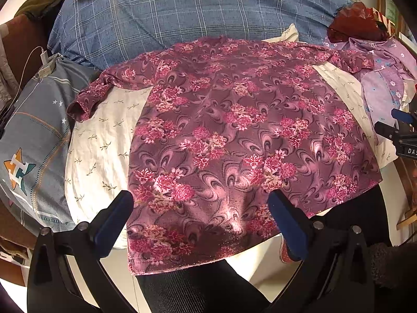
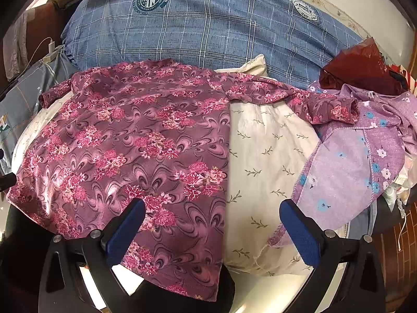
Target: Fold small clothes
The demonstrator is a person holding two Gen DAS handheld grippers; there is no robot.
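Note:
A maroon shirt with pink flowers (image 1: 234, 135) (image 2: 135, 143) lies spread flat on a cream leaf-print pillow (image 1: 101, 140) (image 2: 265, 156), sleeves out to both sides. Its hem hangs over the near edge. My left gripper (image 1: 200, 208) is open above the shirt's lower middle, nothing between its blue pads (image 1: 112, 224). My right gripper (image 2: 212, 219) is open over the shirt's right edge and the bare pillow. The right gripper (image 1: 401, 130) also shows at the right rim of the left wrist view.
A lilac flowered garment (image 2: 346, 161) (image 1: 385, 86) lies crumpled at the right, with a dark red bag (image 2: 359, 65) behind it. A blue plaid quilt (image 1: 182, 20) (image 2: 208, 26) fills the back. A grey star-print pillow (image 1: 34, 135) and a charger cable (image 1: 44, 60) sit left. Dark-clothed legs (image 1: 198, 287) are below.

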